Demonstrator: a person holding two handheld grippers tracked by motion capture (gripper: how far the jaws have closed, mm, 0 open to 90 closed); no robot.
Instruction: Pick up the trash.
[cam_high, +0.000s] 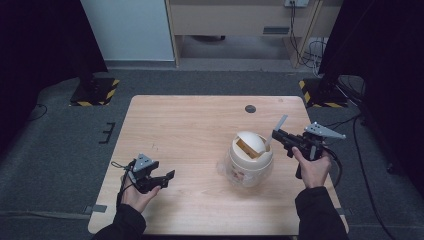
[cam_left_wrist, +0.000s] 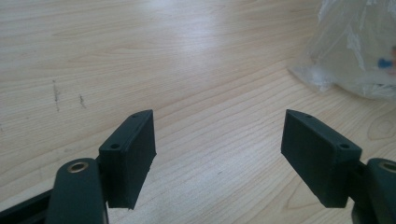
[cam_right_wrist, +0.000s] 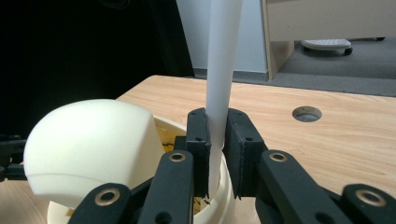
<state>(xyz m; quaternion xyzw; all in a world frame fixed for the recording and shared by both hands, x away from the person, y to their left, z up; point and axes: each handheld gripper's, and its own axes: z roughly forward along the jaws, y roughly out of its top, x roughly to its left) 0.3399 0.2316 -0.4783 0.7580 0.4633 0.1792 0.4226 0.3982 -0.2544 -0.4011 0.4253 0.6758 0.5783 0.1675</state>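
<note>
Presently catalogued, item by item, as seen on a light wooden table (cam_high: 190, 130).

Item one: a cream-coloured small bin (cam_high: 249, 160) with a domed swing lid (cam_high: 252, 142), stood upright on the right half of the table, towards the person's side. The lid is seen tilted, an opening being left at its right side. A clear plastic liner (cam_left_wrist: 355, 51) is bunched around the bin's base, as recorded in the left gripper view.

Item two: a white rolled paper strip (cam_right_wrist: 223, 74), held nearly upright and slanting away from the bin at its top. Its lower end is placed at the bin's open rim (cam_right_wrist: 229, 196), beside the tilted lid; whether it touches the rim cannot be told.

Item three: right gripper (cam_right_wrist: 217, 154), held just right of the bin, its jaws clenched on the paper strip, both pads pressed flat against it.

Item four: left gripper (cam_left_wrist: 217, 154), held low over the table's left part, well apart from the bin. Its jaws are spread wide and nothing is grasped; bare wood is seen between them.

Item five: a round cable hole (cam_high: 250, 108) in the table's far side.
</note>
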